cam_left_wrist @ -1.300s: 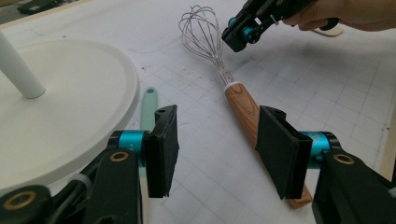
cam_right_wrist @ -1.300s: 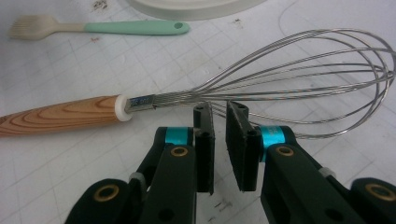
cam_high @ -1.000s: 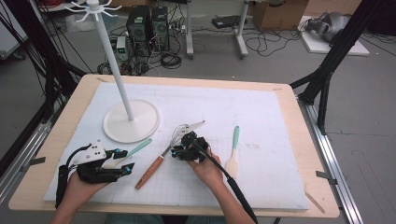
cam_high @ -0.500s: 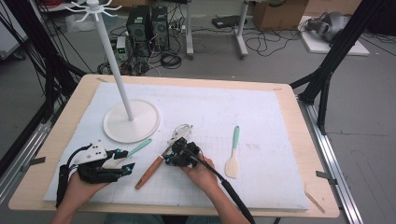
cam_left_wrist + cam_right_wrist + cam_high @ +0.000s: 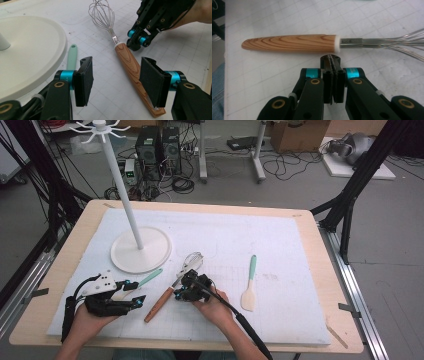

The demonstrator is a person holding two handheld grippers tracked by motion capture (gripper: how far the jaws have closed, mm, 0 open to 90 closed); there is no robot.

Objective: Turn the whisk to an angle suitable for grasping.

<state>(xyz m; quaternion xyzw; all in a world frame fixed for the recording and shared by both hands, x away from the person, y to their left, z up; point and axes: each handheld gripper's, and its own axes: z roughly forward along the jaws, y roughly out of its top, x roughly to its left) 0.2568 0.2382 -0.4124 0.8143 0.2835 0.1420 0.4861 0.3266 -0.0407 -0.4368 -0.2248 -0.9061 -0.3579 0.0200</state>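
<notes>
A whisk with a wooden handle (image 5: 159,303) lies slanted on the white mat, its wire head (image 5: 193,261) pointing away from me. My right gripper (image 5: 184,289) is shut with nothing between its pads, and its tip (image 5: 333,58) rests beside the white collar where handle (image 5: 292,43) meets wires. My left gripper (image 5: 137,292) stands open just left of the handle's near end. In the left gripper view its jaws (image 5: 115,82) frame the handle (image 5: 130,66) without touching it, and the right gripper (image 5: 136,42) shows beyond.
A mint-handled spatula (image 5: 149,279) lies under the left gripper, beside the white stand's round base (image 5: 141,251) and tall pole (image 5: 122,185). A second mint-handled spatula (image 5: 249,287) lies to the right. The wooden table edge (image 5: 190,347) runs close to my hands.
The right gripper has slid left and a little toward me, from beside the wire head to the whisk's collar, and its jaws have closed. The left gripper has stayed put.
</notes>
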